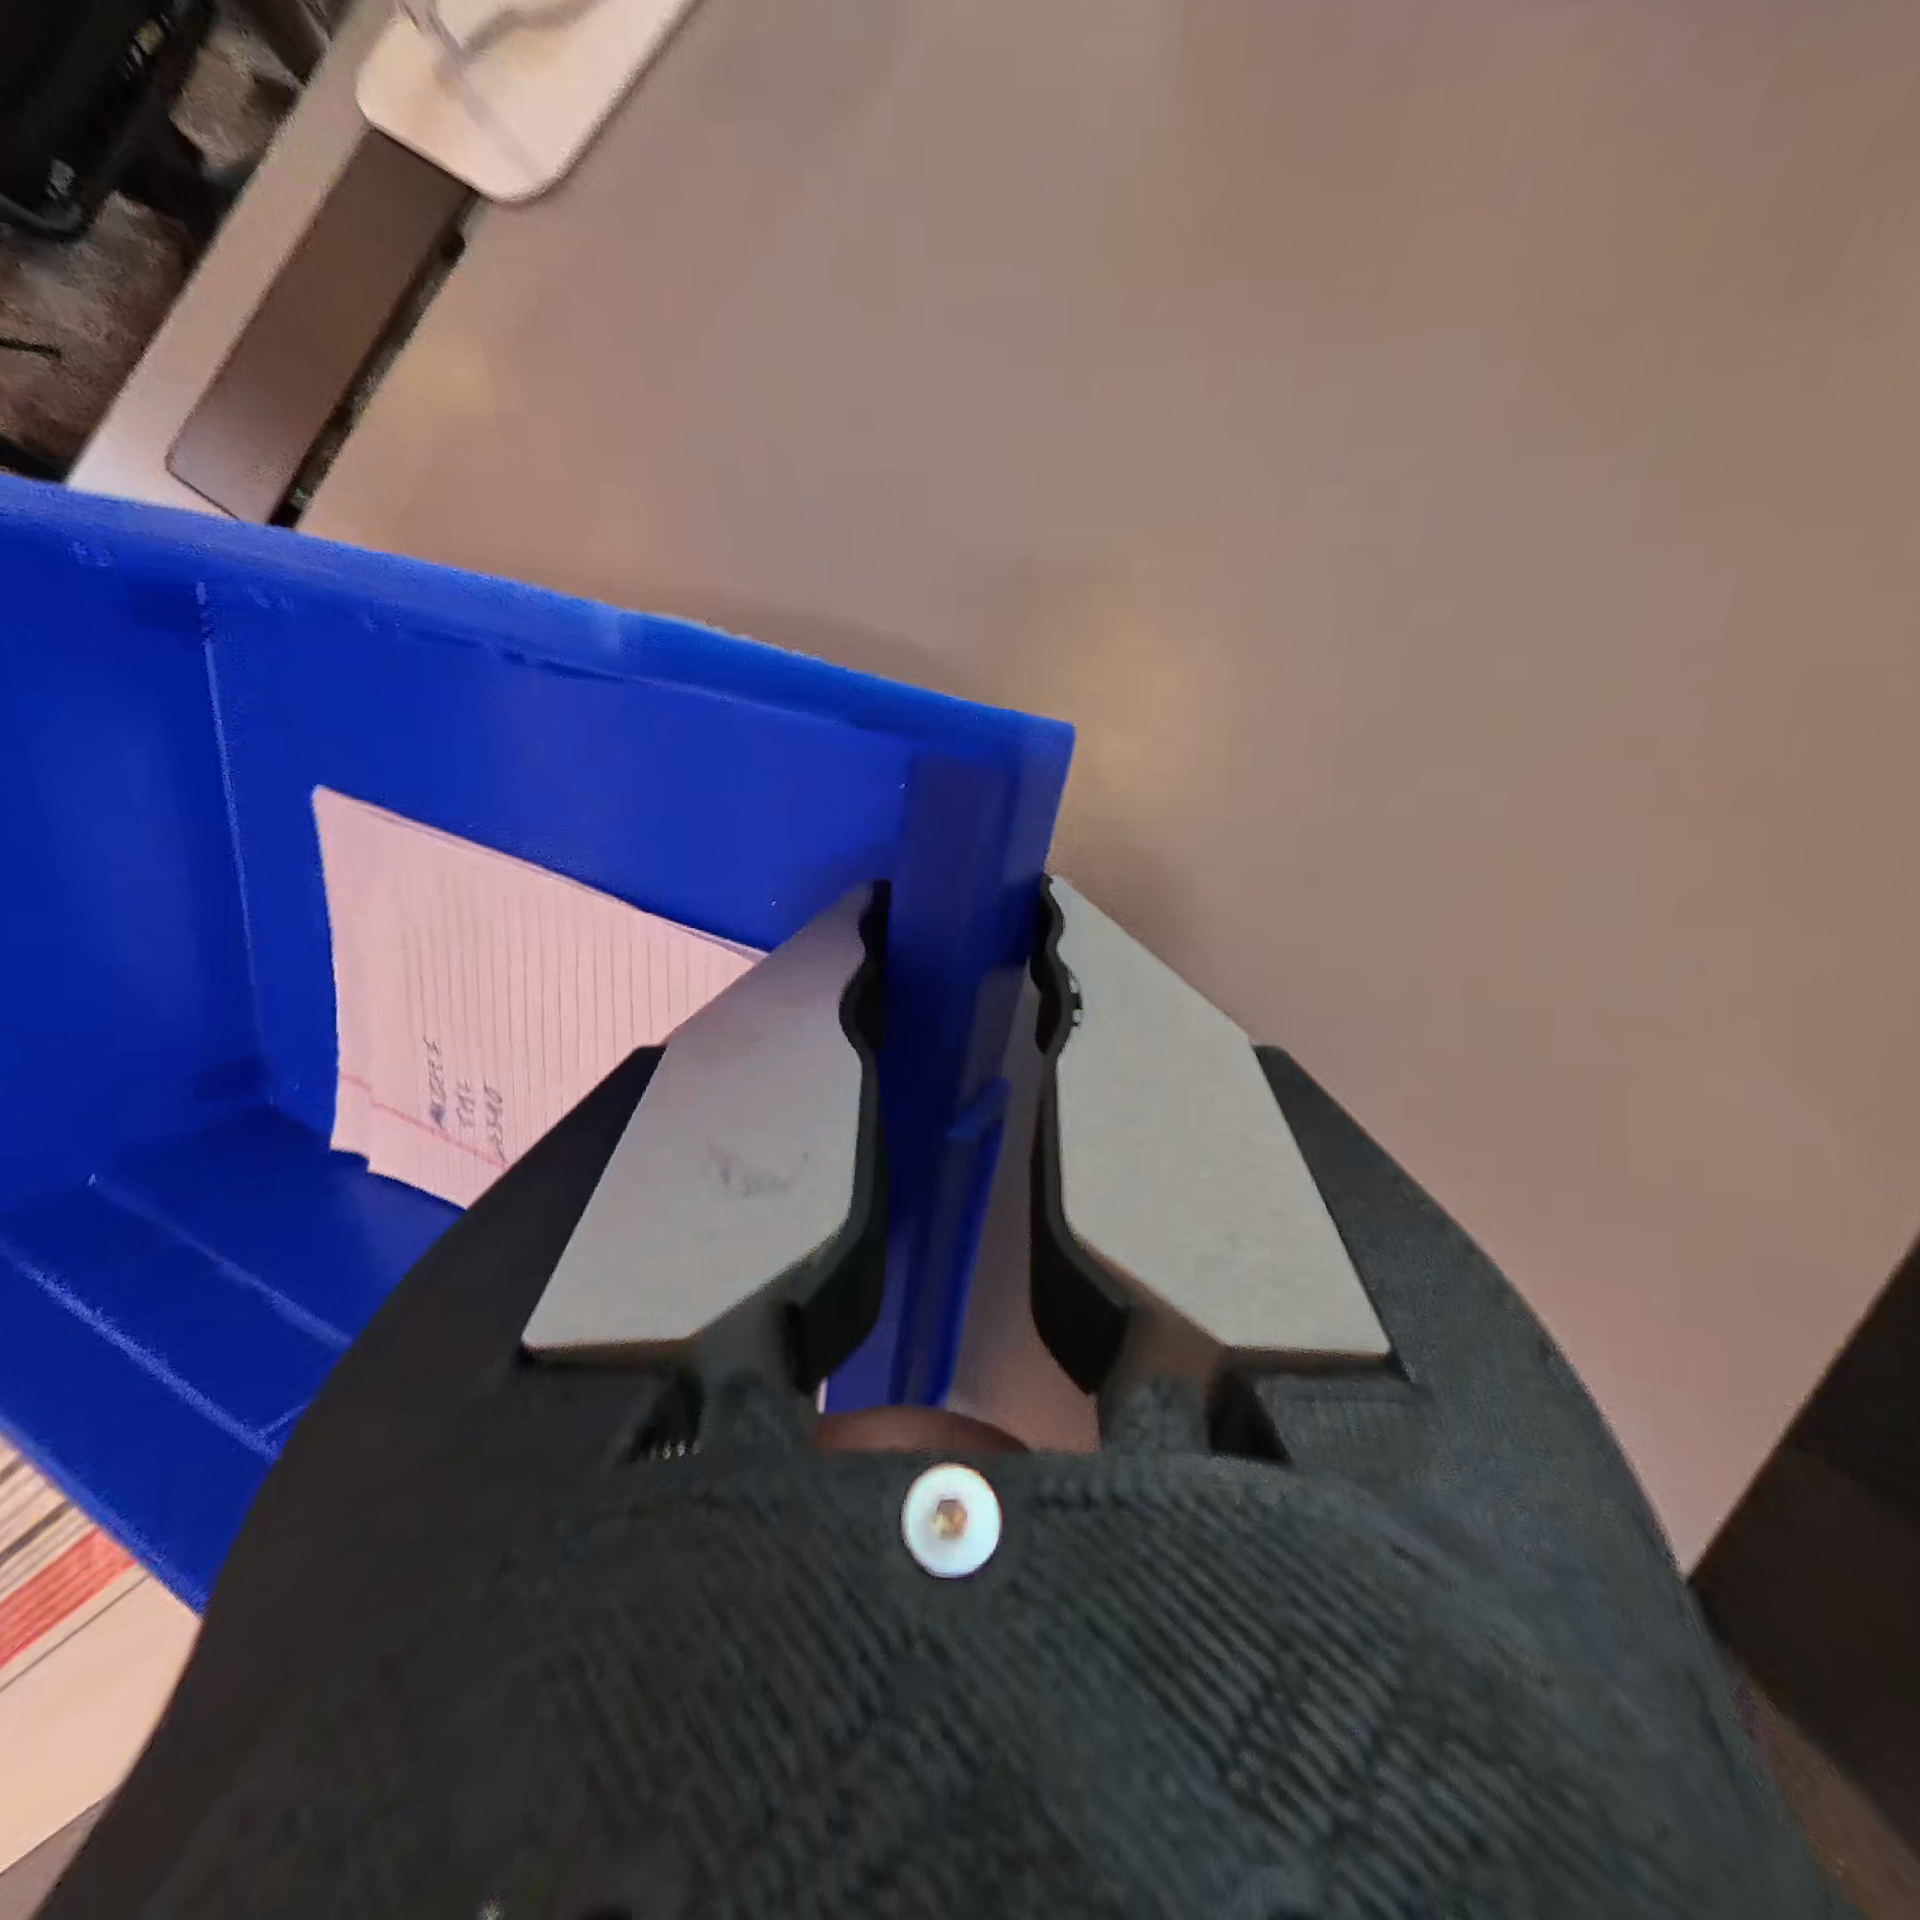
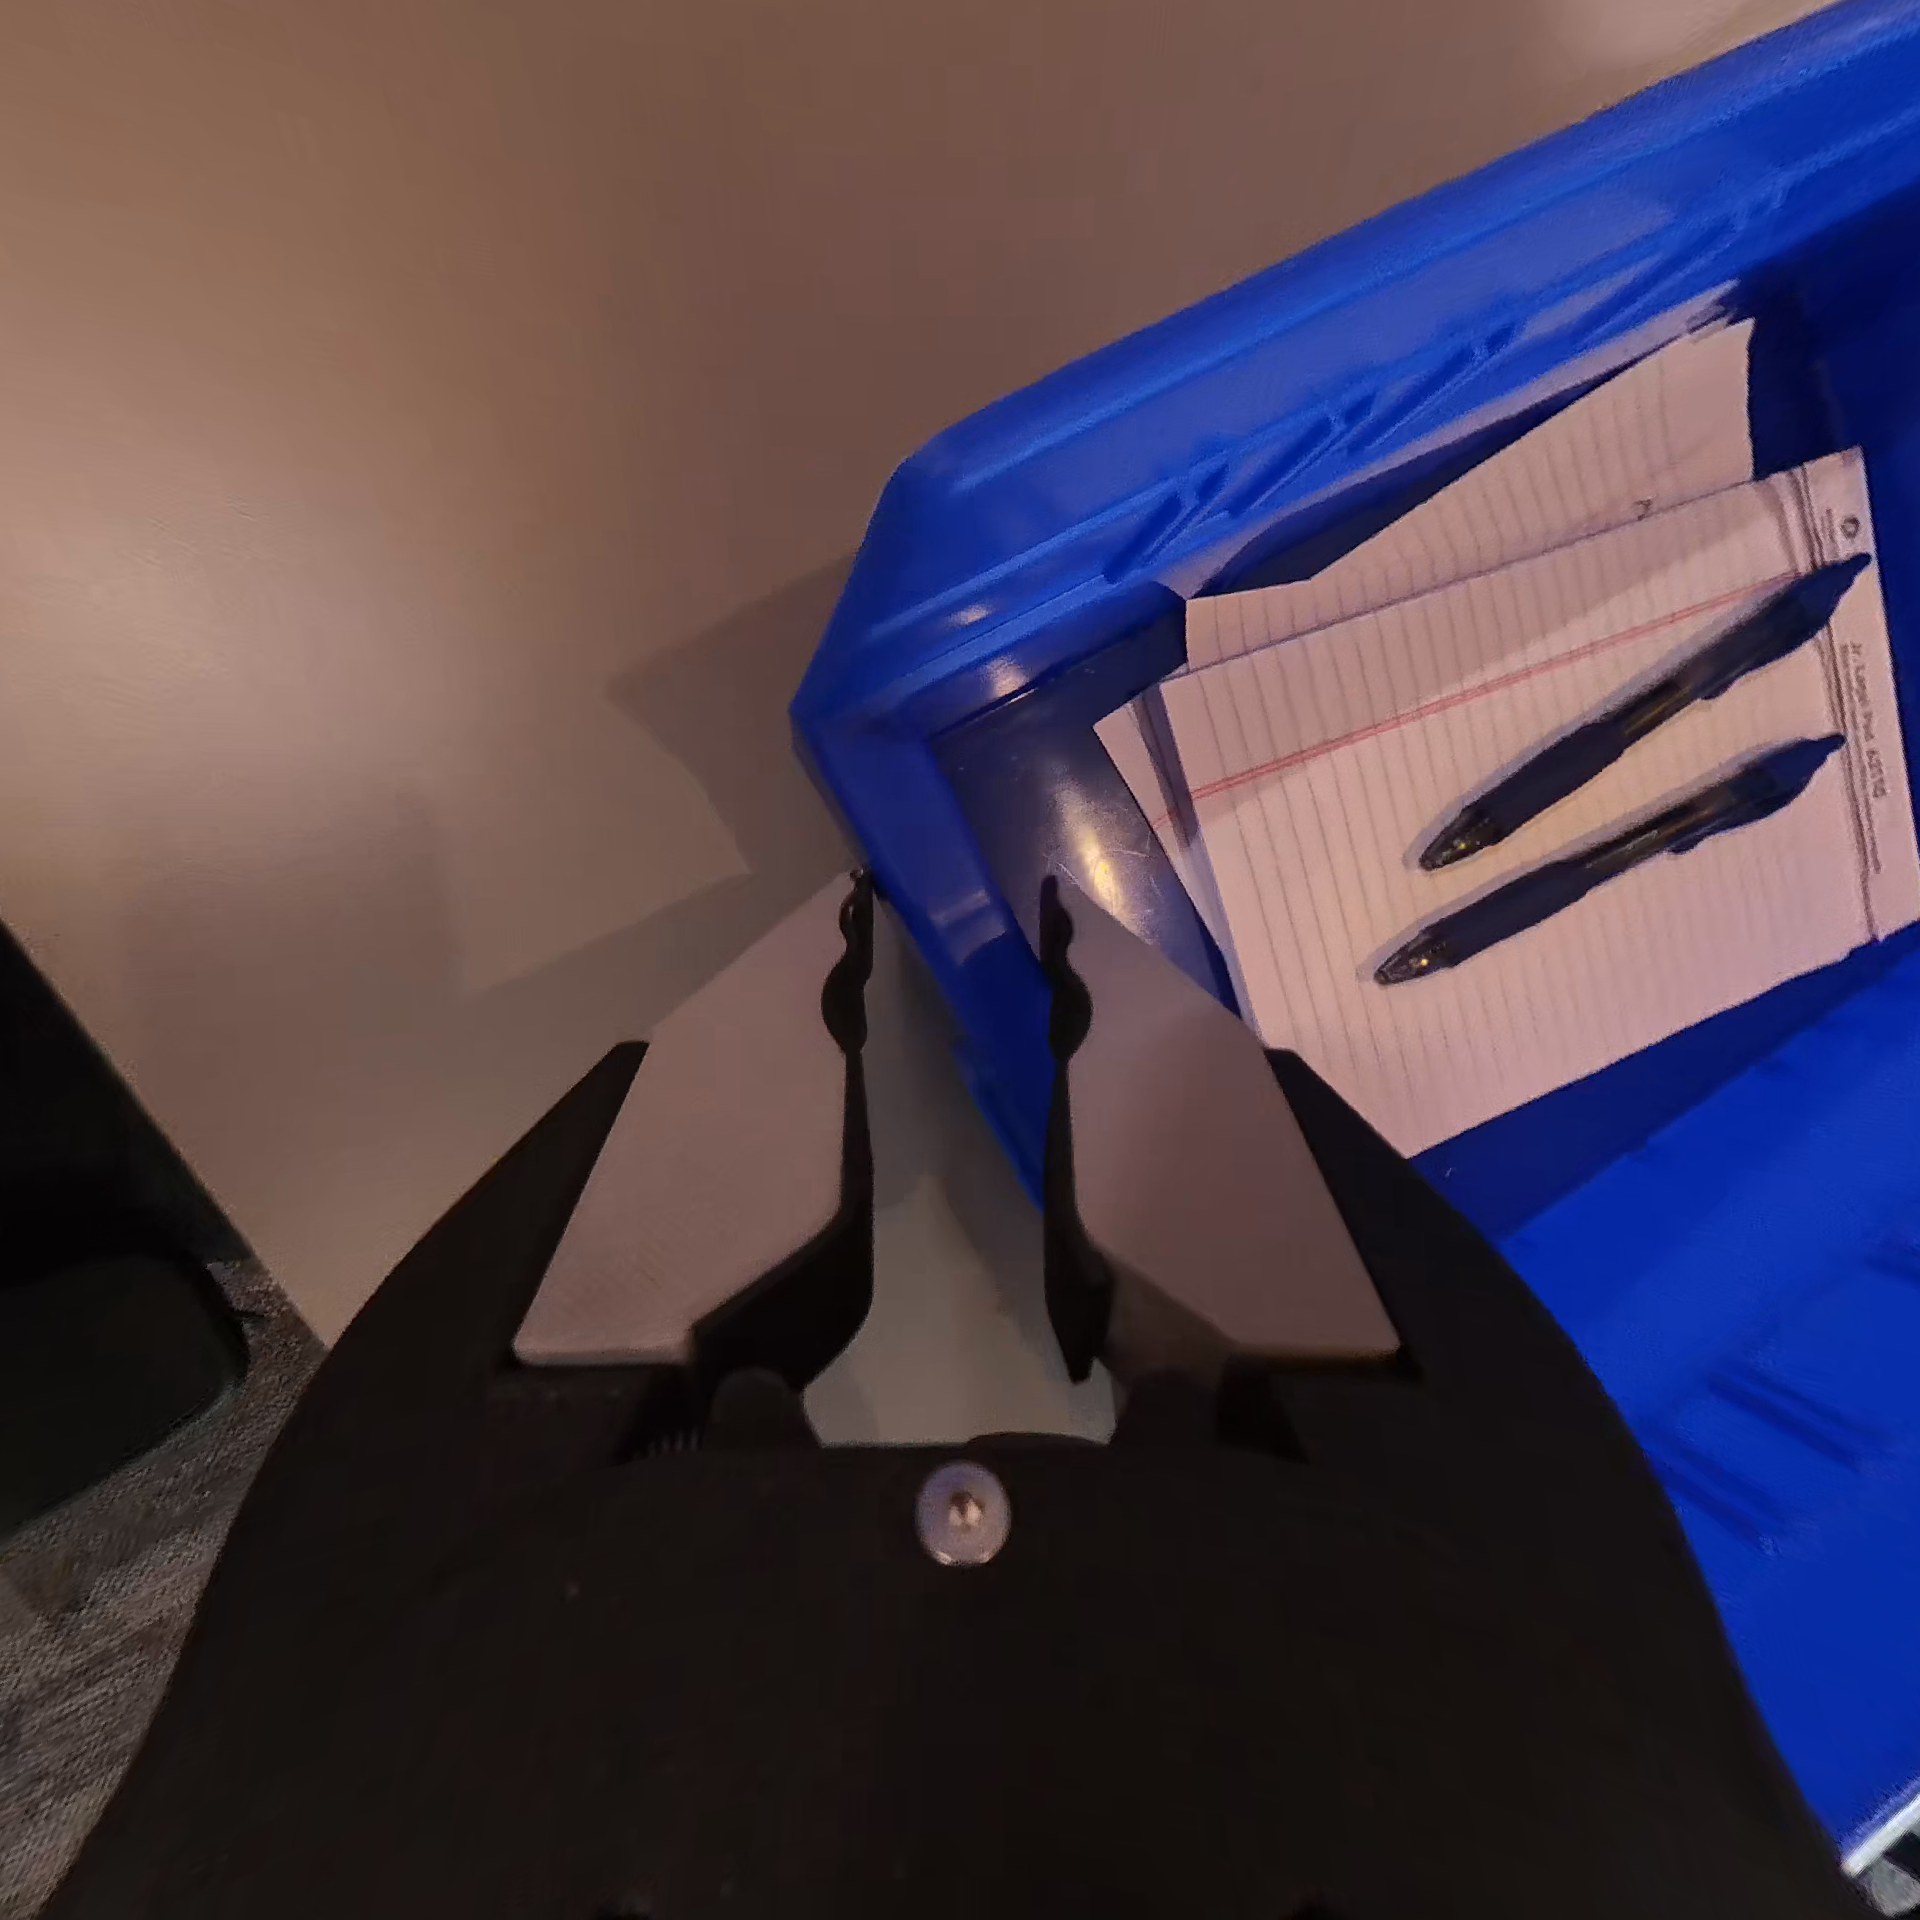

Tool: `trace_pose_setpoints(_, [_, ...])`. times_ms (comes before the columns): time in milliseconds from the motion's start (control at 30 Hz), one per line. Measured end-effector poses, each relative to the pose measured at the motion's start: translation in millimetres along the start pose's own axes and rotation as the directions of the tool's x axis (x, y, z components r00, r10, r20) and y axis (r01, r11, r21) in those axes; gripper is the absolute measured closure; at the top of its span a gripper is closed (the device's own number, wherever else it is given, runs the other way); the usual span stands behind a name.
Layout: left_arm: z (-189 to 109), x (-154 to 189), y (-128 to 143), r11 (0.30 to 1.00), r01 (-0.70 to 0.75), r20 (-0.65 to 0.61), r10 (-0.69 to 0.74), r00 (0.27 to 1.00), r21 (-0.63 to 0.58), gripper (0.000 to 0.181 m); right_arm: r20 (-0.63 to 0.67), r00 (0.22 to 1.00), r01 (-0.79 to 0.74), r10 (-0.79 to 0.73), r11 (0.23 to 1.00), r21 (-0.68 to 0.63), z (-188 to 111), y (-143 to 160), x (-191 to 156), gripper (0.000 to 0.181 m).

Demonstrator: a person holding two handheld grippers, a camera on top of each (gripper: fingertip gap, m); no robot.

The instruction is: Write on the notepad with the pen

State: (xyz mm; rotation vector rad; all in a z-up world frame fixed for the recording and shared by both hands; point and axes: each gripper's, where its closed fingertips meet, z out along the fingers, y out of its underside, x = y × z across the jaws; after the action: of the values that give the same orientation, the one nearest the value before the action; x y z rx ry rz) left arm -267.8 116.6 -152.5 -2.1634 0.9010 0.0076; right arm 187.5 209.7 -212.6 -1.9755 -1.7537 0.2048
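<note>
A blue plastic bin (image 1: 582, 707) stands on the table. In it lies a lined white notepad (image 1: 499, 997) with some writing. My left gripper (image 1: 964, 899) straddles the bin's right wall near a corner, one finger inside and one outside, shut on that wall. In the right wrist view the bin (image 2: 1299, 343) holds the notepad (image 2: 1455, 935) with two dark pens (image 2: 1642, 707) (image 2: 1600, 862) lying on it, and another lined sheet (image 2: 1507, 499) behind. My right gripper (image 2: 954, 894) is shut on the bin's wall at a corner, well left of the pens.
The brown table (image 1: 1351, 416) spreads past the bin. A white object (image 1: 499, 94) sits at its far left edge beside a dark panel (image 1: 312, 343). Red-and-white striped paper (image 1: 52, 1558) lies by the bin. A black chair (image 2: 83, 1299) and grey carpet (image 2: 62, 1662) are at the left. Some 50 cm of space lies between my two pairs of fingers.
</note>
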Motion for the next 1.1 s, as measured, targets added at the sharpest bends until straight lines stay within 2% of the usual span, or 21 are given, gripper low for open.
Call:
trace_pose_setpoints(133, [-16.3,-2.1,-31.4,0.985,0.076,-0.035,-0.071,0.997,0.157,0.161,0.047,0.997,0.064,-0.065,0.998,0.012,13.2,-40.3,-31.5,0.159])
trace_pose_setpoints(267, [-38.4,-15.6,-58.4,0.945,0.139,-0.059,-0.128,0.99,0.295,0.162,0.169,0.982,0.063,-0.081,0.992,0.112,32.7,-95.1,-72.7,0.166])
trace_pose_setpoints(333, [-46.6,-24.1,-62.7,0.936,0.145,-0.045,-0.138,0.989,0.319,0.161,0.152,0.982,0.092,-0.108,0.989,0.112,39.3,-111.4,-80.6,0.166])
trace_pose_setpoints(500, [-71.3,-40.7,-75.3,0.911,0.159,-0.046,-0.153,0.987,0.38,0.161,0.203,0.964,0.146,-0.172,0.98,0.135,49.9,-144.5,-107.5,0.166])
trace_pose_setpoints(700, [-110.0,-70.1,-105.4,0.887,0.147,-0.001,-0.164,0.987,0.437,0.16,0.246,0.924,0.255,-0.294,0.951,0.176,68.4,-198.4,-145.2,0.166])
trace_pose_setpoints(900, [-146.5,-73.2,-174.2,0.904,0.039,0.059,-0.071,0.996,0.426,0.16,0.27,0.875,0.351,-0.402,0.911,0.218,96.9,-272.4,-185.3,0.166])
trace_pose_setpoints(1033, [-155.0,-46.8,-234.8,0.918,-0.108,0.085,0.082,0.993,0.381,0.16,0.257,0.856,0.392,-0.449,0.887,0.245,122.3,-336.1,-209.4,0.165])
trace_pose_setpoints(1100, [-153.6,-30.5,-261.8,0.913,-0.186,0.098,0.161,0.982,0.364,0.159,0.198,0.867,0.393,-0.458,0.871,0.293,125.4,-369.0,-218.2,0.163])
